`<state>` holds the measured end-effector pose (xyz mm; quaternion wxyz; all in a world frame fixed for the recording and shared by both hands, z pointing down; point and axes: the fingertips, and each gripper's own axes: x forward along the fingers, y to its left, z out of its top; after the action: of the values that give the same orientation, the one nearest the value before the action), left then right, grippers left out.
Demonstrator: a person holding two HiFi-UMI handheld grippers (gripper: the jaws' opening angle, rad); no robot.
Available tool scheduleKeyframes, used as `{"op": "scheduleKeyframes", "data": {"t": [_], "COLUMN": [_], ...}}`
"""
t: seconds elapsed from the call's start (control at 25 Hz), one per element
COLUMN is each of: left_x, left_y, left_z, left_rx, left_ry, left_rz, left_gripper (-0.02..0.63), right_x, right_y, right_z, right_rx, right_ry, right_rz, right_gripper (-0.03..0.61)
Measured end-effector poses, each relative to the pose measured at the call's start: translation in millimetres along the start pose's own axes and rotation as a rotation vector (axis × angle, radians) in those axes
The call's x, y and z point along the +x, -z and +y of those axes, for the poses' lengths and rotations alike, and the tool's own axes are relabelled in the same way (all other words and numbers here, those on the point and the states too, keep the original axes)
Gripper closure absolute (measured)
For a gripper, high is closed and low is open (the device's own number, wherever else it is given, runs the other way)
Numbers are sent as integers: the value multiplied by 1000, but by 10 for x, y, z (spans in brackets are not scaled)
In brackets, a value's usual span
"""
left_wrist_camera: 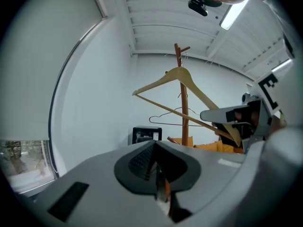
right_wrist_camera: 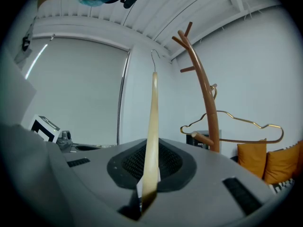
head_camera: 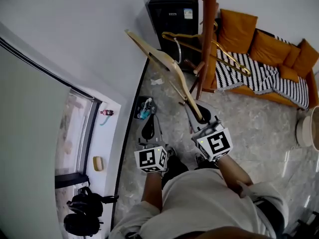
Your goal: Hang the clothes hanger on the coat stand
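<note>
The right gripper clamps the wooden hanger raised near the coat stand (left gripper closed).

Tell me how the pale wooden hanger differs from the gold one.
The wooden hanger is thick, pale and flat; the gold hanger is thin bent metal. The wooden hanger is gripped at one end by the right gripper, tilted in the air; the gold hanger hangs on the coat stand. Both are empty clothes hangers.
</note>
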<state>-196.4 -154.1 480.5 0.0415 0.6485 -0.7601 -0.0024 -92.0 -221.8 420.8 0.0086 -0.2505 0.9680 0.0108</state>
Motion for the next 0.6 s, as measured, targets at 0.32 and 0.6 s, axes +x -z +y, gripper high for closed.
{"op": "scheduleKeyframes", "data": {"t": [0.32,0.6], "left_x": [668,1033], "left_y": [-187,-381], "left_z": [365,250], "left_rx": [-1,-18], "left_ry": [175,336], "left_rz": [-32,-62], "left_gripper": [604,604], "right_x": [362,475], "right_y": [-131,-321], "right_z": [-72,-241], "right_rx": [5,-9], "right_ry": [165,293], "right_rz": [-14,6], "right_gripper": [560,560]}}
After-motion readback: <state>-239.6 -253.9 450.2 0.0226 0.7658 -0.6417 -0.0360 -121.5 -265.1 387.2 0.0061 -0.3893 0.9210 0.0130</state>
